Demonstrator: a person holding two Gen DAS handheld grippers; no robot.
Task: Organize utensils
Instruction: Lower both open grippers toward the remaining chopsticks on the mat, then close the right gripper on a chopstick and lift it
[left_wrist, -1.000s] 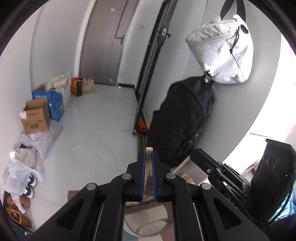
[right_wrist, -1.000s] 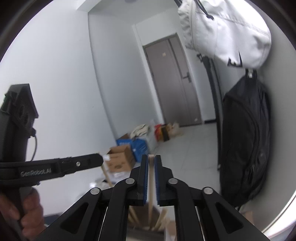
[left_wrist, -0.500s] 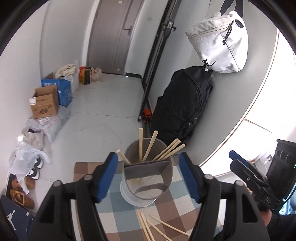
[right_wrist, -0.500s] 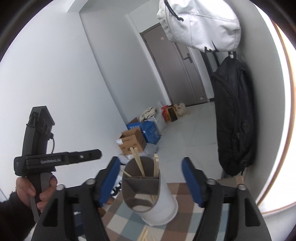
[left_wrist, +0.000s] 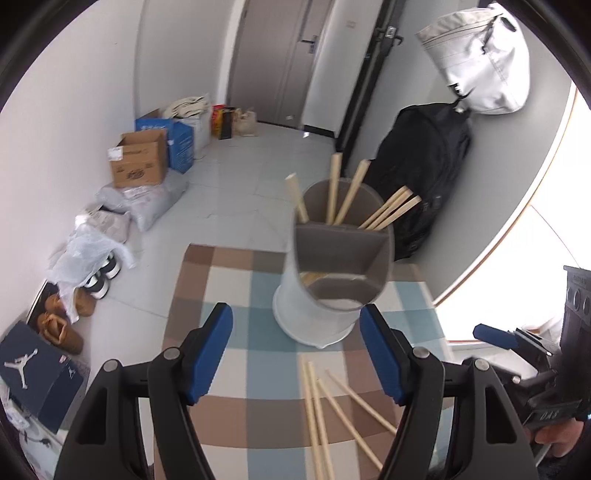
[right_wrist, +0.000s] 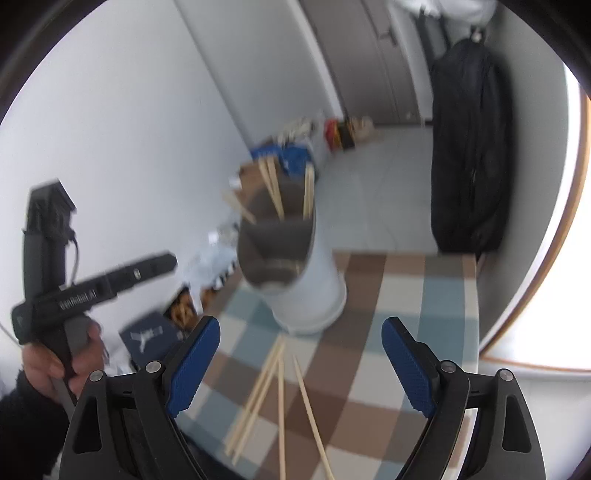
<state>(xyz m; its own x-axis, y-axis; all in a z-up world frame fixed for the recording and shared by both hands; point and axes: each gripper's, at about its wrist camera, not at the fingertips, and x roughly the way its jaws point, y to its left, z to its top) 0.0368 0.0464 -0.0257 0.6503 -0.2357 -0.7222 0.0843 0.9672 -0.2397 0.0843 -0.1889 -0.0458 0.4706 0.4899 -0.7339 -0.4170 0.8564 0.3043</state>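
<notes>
Standing upright, divided holder (left_wrist: 317, 310) with chopsticks (left_wrist: 388, 212) in its rear compartments, both claws (left_wrist: 295, 354) (right_wrist: 301, 365) spread, empty.

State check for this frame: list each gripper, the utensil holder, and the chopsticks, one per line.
left gripper: open, holding nothing, above the checkered cloth.
right gripper: open, holding nothing.
utensil holder: upright on the cloth, divided inside.
chopsticks in holder: six, leaning in the far compartment.
loose chopsticks: four, lying flat on the cloth in front of the holder.
door: shut.
</notes>
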